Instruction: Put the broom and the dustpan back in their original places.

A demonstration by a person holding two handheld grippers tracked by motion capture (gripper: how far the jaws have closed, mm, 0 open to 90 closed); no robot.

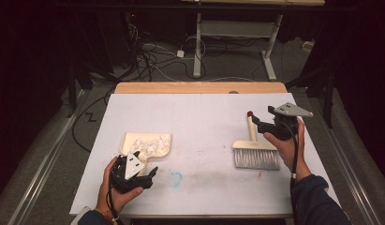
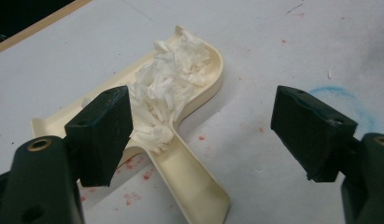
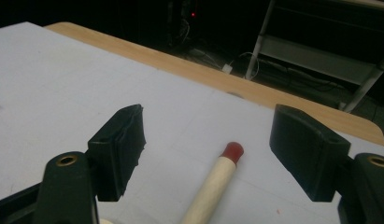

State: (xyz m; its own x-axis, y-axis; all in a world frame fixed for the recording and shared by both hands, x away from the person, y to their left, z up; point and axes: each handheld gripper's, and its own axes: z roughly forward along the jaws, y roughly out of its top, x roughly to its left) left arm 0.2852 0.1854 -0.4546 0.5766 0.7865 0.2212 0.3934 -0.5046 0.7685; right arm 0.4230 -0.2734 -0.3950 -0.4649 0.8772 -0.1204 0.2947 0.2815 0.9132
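Now both hand-held grippers gape wide: left hand-held gripper (image 1: 150,174) by the light, stiff cream plastic dustpan (image 2: 189,182) handle, right hand-held gripper (image 1: 256,123) over the hard wooden brush (image 1: 252,136) handle.

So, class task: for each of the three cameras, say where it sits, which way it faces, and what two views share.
High view: above the person's side, facing forward and down on the table; both forearms, left gripper, right gripper.
Left gripper view: rides the left gripper, facing the dustpan and paper scraps; open black fingers.
Right gripper view: rides the right gripper, facing the brush handle; open fingers.
Shared: high and left gripper views show the dustpan.
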